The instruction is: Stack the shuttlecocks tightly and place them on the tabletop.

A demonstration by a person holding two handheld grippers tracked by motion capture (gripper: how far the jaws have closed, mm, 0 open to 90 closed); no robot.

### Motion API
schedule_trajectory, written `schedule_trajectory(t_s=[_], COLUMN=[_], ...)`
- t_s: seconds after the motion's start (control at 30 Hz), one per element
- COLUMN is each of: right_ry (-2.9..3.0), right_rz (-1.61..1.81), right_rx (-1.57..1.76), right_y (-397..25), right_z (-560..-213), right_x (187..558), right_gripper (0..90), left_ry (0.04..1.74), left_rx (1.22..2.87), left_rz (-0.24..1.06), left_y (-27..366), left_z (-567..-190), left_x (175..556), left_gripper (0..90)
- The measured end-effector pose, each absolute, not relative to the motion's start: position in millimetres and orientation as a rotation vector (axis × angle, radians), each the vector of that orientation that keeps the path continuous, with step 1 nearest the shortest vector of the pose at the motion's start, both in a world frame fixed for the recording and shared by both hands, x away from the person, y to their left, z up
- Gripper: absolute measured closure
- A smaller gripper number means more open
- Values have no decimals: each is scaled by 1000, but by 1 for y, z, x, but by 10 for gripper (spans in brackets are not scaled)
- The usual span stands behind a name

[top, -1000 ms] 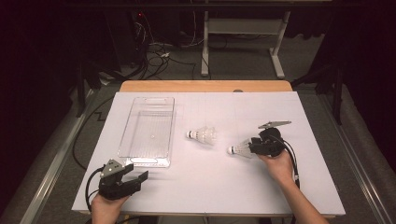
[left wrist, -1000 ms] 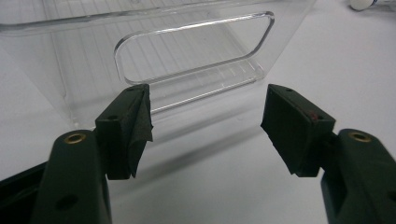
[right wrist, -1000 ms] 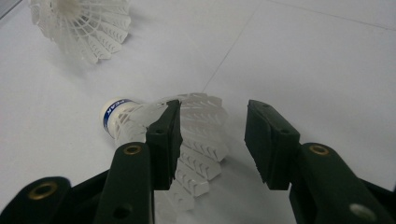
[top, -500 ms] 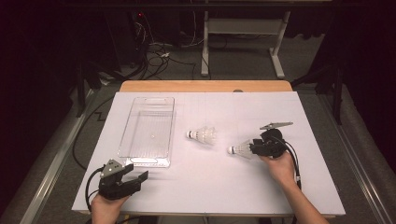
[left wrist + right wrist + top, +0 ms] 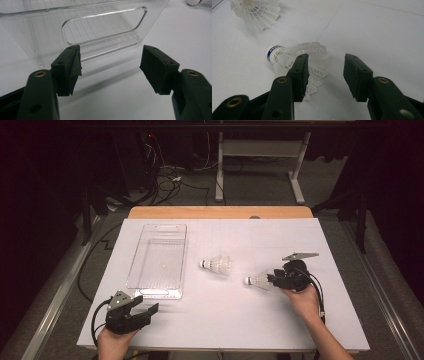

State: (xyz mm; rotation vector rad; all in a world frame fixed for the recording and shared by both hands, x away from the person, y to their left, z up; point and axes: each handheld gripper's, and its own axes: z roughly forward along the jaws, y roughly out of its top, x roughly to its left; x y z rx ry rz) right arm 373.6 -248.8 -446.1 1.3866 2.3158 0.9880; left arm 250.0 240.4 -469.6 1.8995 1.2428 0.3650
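Two white shuttlecocks lie on the white table. One shuttlecock (image 5: 216,265) (image 5: 257,11) rests near the middle. The other shuttlecock (image 5: 256,280) (image 5: 287,56) lies on its side with its cork pointing left, right in front of my right gripper (image 5: 272,280) (image 5: 325,75). That gripper is open, and the skirt's edge sits against its left jaw and reaches partly into the gap. My left gripper (image 5: 151,310) (image 5: 110,66) is open with nothing between its jaws at the front left, facing the near end of a clear plastic tray (image 5: 145,270) (image 5: 100,27).
The tray's near wall has a slot handle (image 5: 105,26). A wooden strip (image 5: 220,212) runs along the table's far edge. Cables (image 5: 170,175) and a desk frame (image 5: 260,150) stand on the floor beyond. Bare white surface lies between my two hands.
My right gripper has sunk slightly toward the table behind the nearer shuttlecock. The left gripper and both shuttlecocks have stayed put.
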Motion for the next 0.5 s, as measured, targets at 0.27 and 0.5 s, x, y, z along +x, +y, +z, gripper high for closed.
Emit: schedule_trajectory(t_s=[0.27,0.5], right_ry=[2279,2261], right_rz=[1014,1039], right_rx=[1362,1347], right_y=[-255,-258], right_z=[-443,-441], right_x=[364,358], right_gripper=[525,517], left_ry=[1243,1245], left_rx=[1899,1898], left_rz=[363,365], left_y=[241,241], left_z=[-469,-469], left_x=[250,250], left_gripper=[337,337])
